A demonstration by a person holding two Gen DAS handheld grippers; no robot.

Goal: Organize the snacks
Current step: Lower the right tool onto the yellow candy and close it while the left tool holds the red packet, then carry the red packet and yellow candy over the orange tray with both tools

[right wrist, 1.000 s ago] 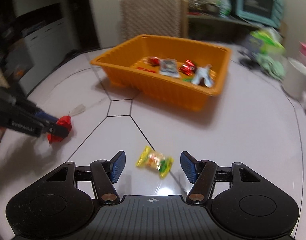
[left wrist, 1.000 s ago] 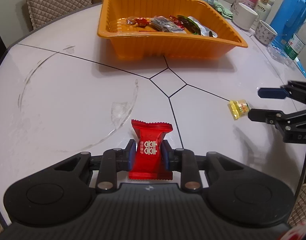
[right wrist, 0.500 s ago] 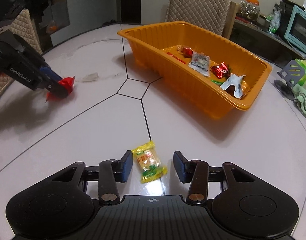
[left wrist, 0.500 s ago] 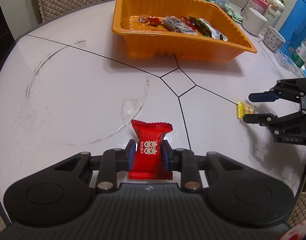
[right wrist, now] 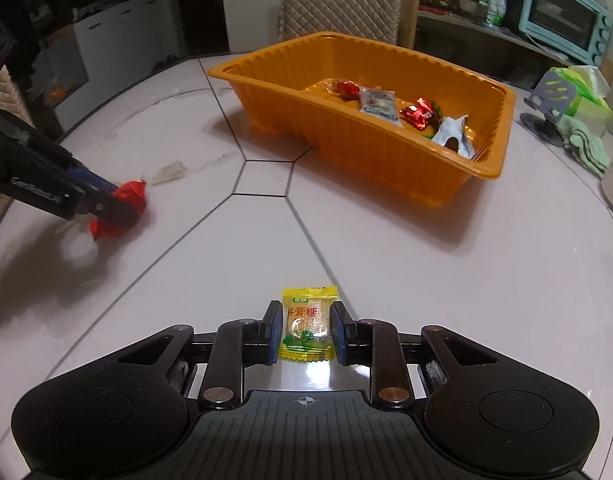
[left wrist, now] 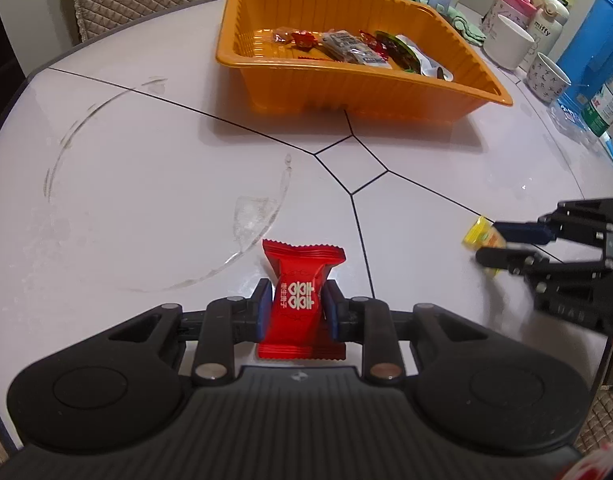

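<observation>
Snacks on a pale tabletop (left wrist: 154,184) crossed by thin dark seams, seen from both wrist cameras. We see the left hand-held gripper (left wrist: 298,309) closed on a red candy packet (left wrist: 302,300): the two blue pads press its waist from either side, and the packet stands upright between them, its crimped top edge projecting forward past the fingertips and its lower edge near the gripper body. From the right wrist view we see the same left hand-held gripper (right wrist: 114,204) at the left edge, with the red candy packet (right wrist: 120,210) crumpled at its tip just above the tabletop (right wrist: 466,280).

We see the right hand-held gripper (right wrist: 305,330) with its jaws closing about a yellow candy packet (right wrist: 306,328). The packet lies lengthwise between the two blue pads, which stand against its long edges, nearly at the narrowest setting; its far crimped end reaches a little beyond the fingertips. In the left wrist view the right hand-held gripper (left wrist: 490,246) enters from the right, the yellow candy packet (left wrist: 482,236) caught at its tips.

Well beyond both grippers, past the small diamond where the seams meet, we see an orange tray (left wrist: 346,92) holding several wrapped snacks (left wrist: 346,46). The orange tray (right wrist: 346,136) sits apart from both packets.
</observation>
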